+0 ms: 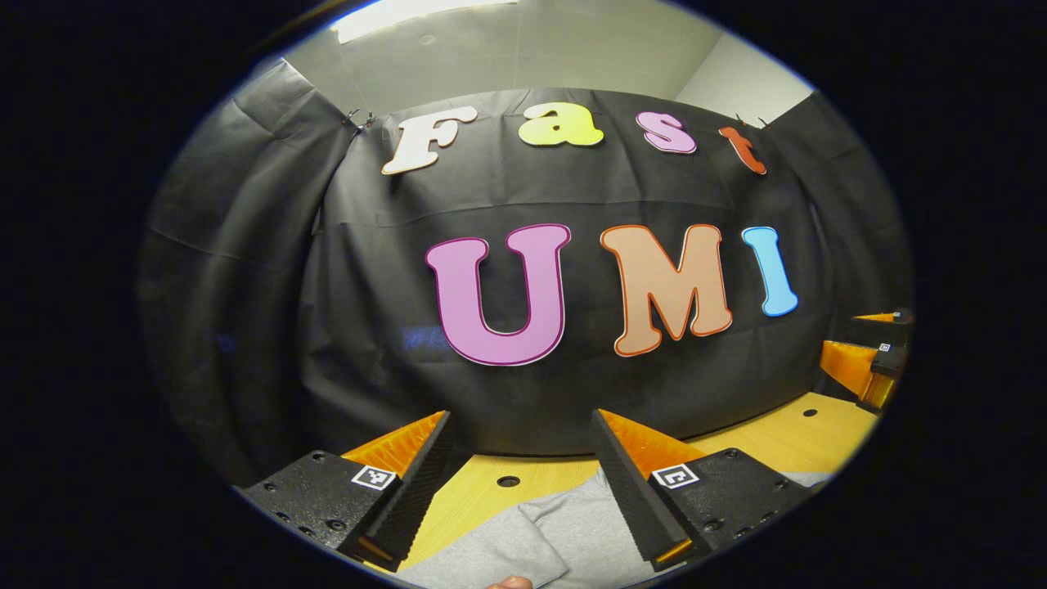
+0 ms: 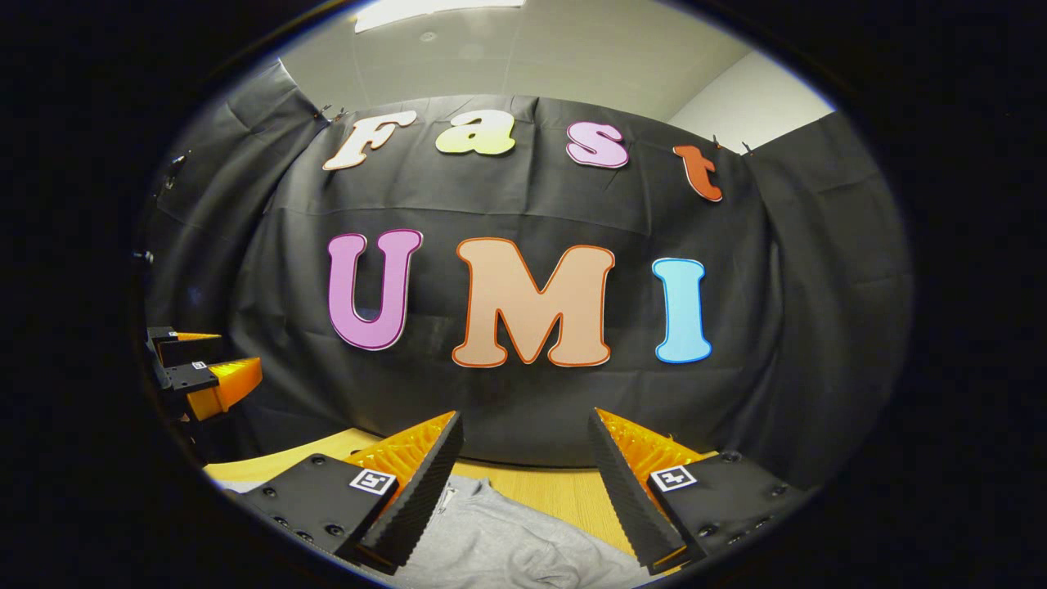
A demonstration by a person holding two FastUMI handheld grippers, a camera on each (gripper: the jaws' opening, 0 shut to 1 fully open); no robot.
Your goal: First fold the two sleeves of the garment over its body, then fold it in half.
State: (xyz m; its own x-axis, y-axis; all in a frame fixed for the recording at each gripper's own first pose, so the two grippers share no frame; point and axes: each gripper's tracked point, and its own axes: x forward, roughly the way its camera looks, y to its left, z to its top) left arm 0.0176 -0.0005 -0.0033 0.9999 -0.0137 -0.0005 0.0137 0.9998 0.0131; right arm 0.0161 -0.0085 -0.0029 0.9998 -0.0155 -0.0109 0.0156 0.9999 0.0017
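We see grey garment [image 1: 564,532] flat on wooden table [image 1: 785,442], below both grippers. Left gripper [image 1: 523,466] and right gripper [image 2: 523,470] wide, holding nothing. Fabric soft, light, limp; we recommend pinching sleeve cuff, probably out of frame.

A: Where are my cams looking?
B: Both sit low over the wooden table [image 1: 785,438], facing the black cloth wall [image 1: 368,327] head-on, fairly near.
A: Overlap?
B: Wall, table, grey garment [image 2: 507,540]. My left gripper view catches the right gripper [image 1: 879,360] far right; the right view catches the left gripper [image 2: 200,372] far left.
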